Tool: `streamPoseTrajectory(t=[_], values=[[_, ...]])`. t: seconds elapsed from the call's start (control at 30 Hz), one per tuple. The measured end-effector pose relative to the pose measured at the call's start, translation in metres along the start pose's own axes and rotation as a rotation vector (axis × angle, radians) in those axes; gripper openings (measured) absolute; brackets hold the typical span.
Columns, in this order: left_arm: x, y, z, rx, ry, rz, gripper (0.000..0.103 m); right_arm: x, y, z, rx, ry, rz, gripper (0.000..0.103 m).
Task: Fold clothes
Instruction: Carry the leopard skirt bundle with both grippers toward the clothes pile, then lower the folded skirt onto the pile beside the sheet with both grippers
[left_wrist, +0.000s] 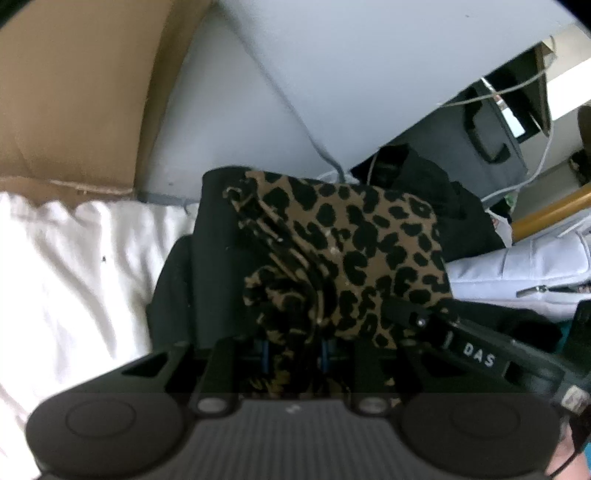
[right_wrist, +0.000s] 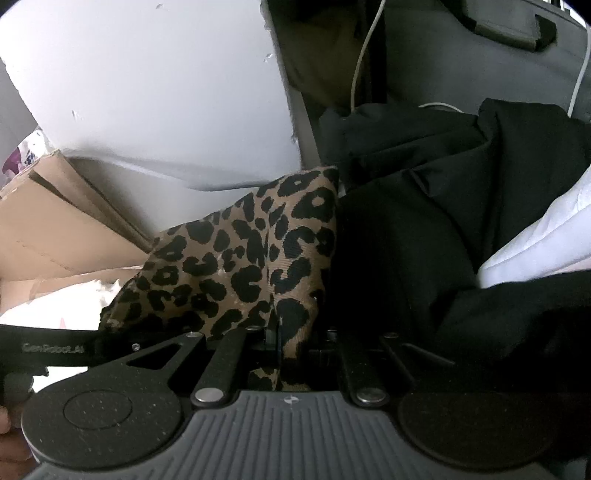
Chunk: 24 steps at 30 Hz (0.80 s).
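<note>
Wrist views: each hand-held gripper, left (left_wrist: 295, 354) and right (right_wrist: 291, 343), apparently clamps leopard-print cloth (left_wrist: 362, 236).

One leopard-print garment (left_wrist: 354, 251) is in sight, and two grippers (left_wrist: 295, 354) (right_wrist: 291, 343). There is one cardboard box (left_wrist: 74, 92), one white sheet (left_wrist: 74, 266) and one grey case (left_wrist: 491, 140).

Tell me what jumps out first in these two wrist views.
The leopard-print garment dominates the middle of both views, and both sets of tongs, left and right, are shut on its near edge. It lies on dark clothing, with white fabric to the left in the left wrist view.
</note>
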<state>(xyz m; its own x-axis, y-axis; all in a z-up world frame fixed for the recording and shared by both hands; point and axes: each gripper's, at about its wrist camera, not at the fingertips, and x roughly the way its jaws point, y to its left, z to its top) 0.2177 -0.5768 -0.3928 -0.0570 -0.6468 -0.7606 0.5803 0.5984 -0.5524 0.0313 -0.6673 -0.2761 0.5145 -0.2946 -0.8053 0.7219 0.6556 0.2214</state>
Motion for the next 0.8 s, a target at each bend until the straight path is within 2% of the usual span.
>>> streamPoseTrajectory(t=[0.17,0.27,0.3,0.33,0.4,0.43,0.6,0.63,0.7,0.8], values=[[-0.013,0.009,0.000,-0.029,-0.050,-0.034,0.025,-0.004,0.002,0.006,0.008,-0.022,0.043,0.008],[-0.008,0.013,0.002,-0.041,-0.052,-0.014,0.025,0.002,0.009,0.012,-0.014,-0.021,0.049,0.008],[-0.002,0.015,0.004,-0.047,-0.035,0.007,0.031,0.008,0.012,0.013,-0.024,-0.009,0.033,0.009],[0.003,0.017,0.006,-0.049,-0.017,0.030,0.043,0.014,0.013,0.013,-0.031,0.005,0.014,0.012],[0.002,0.019,0.010,-0.047,-0.007,0.057,0.047,0.026,0.010,0.014,-0.019,0.037,-0.047,0.029],[-0.002,0.019,0.010,-0.046,-0.009,0.059,0.046,0.026,0.009,0.014,-0.009,0.033,-0.086,0.043],[-0.032,0.016,0.011,0.025,-0.057,0.113,0.045,-0.005,0.011,0.008,-0.039,-0.059,-0.095,0.044],[-0.037,0.014,0.013,0.039,-0.071,0.117,0.042,-0.013,0.012,0.005,-0.051,-0.079,-0.086,0.044],[-0.048,0.008,0.016,0.081,-0.106,0.109,0.036,-0.026,0.016,-0.002,-0.066,-0.117,-0.053,0.043],[-0.054,-0.007,0.019,0.134,-0.132,0.076,0.035,-0.039,0.025,-0.017,-0.086,-0.161,-0.011,0.043]])
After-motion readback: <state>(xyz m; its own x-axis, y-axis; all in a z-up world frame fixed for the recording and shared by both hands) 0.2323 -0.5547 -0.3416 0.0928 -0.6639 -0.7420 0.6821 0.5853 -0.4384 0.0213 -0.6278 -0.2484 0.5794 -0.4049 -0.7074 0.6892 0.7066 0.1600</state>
